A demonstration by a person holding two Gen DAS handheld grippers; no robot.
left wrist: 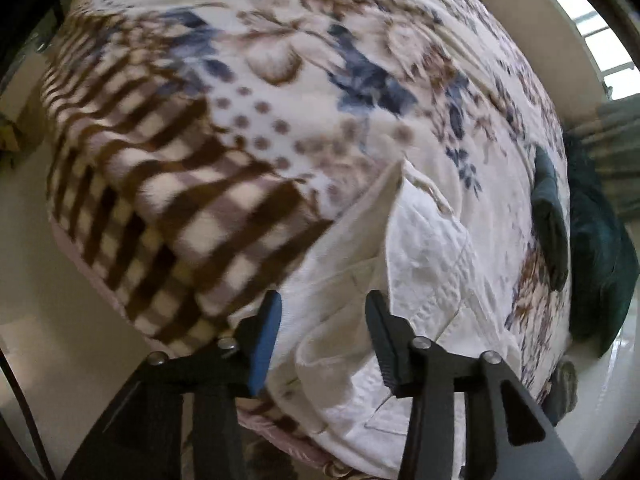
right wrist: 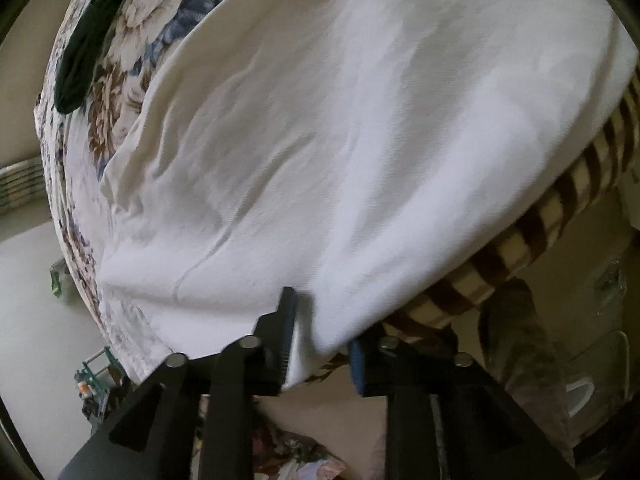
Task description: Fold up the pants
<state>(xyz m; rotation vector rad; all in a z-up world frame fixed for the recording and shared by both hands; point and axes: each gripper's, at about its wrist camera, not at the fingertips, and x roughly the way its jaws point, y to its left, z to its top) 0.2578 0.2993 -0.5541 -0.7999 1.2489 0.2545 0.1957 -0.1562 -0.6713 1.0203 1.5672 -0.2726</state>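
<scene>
Two grippers are hovering over a bed spread with a floral and brown-checked blanket (left wrist: 168, 184). White cotton pants (right wrist: 340, 128) are lying across it, stretching away ahead of your claws. Your left gripper (left wrist: 322, 336) is standing part open above the waistband, gripping nothing. Your right gripper (right wrist: 322, 340) is part open around the near hem, pads not pressing. Dark green cloth (left wrist: 550, 220) is lying well apart.

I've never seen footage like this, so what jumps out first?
The white pants fill the right wrist view, spread on a bed blanket with brown checks and blue flowers. At the bottom of each view is a black tool, left and right, jaws apart around the cloth's edge.
</scene>
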